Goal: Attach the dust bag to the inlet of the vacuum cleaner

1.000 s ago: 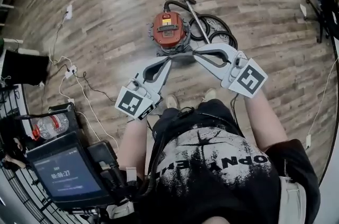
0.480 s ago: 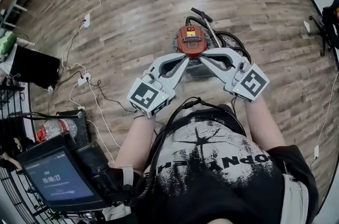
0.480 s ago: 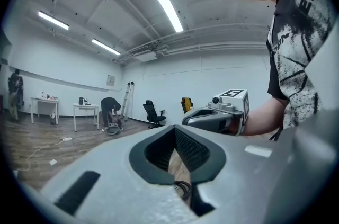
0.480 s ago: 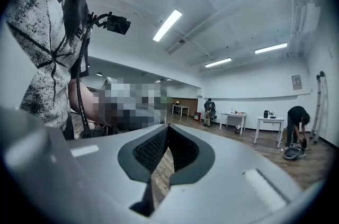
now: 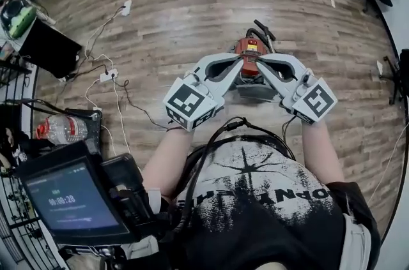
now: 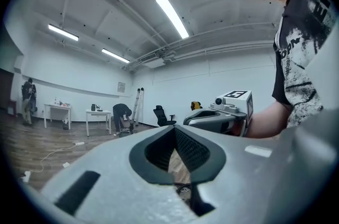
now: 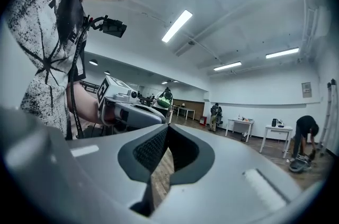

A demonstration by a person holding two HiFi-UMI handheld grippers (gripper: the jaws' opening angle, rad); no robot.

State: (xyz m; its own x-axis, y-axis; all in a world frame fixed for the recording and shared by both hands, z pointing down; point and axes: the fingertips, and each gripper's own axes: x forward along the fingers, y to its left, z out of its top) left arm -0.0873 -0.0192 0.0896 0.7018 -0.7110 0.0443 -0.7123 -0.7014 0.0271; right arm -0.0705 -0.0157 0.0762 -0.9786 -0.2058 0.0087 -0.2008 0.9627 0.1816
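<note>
Only the red top of the vacuum cleaner (image 5: 249, 48) shows. The left claw (image 5: 238, 66) and right claw (image 5: 261, 64) cover its lower body and most of the black tube (image 5: 263, 29) behind it. Through the left claw's slot, a dark coil (image 6: 183, 191) is too small to identify. A distant bent-over person (image 6: 122, 114) handles something indistinct.

Left gripper (image 5: 235, 64) and right gripper (image 5: 263, 62) have risen over the vacuum cleaner (image 5: 250, 47).

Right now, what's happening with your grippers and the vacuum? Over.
Left gripper shut, empty. Right gripper shut, empty. Vacuum cleaner on floor ahead. No dust bag in view.
</note>
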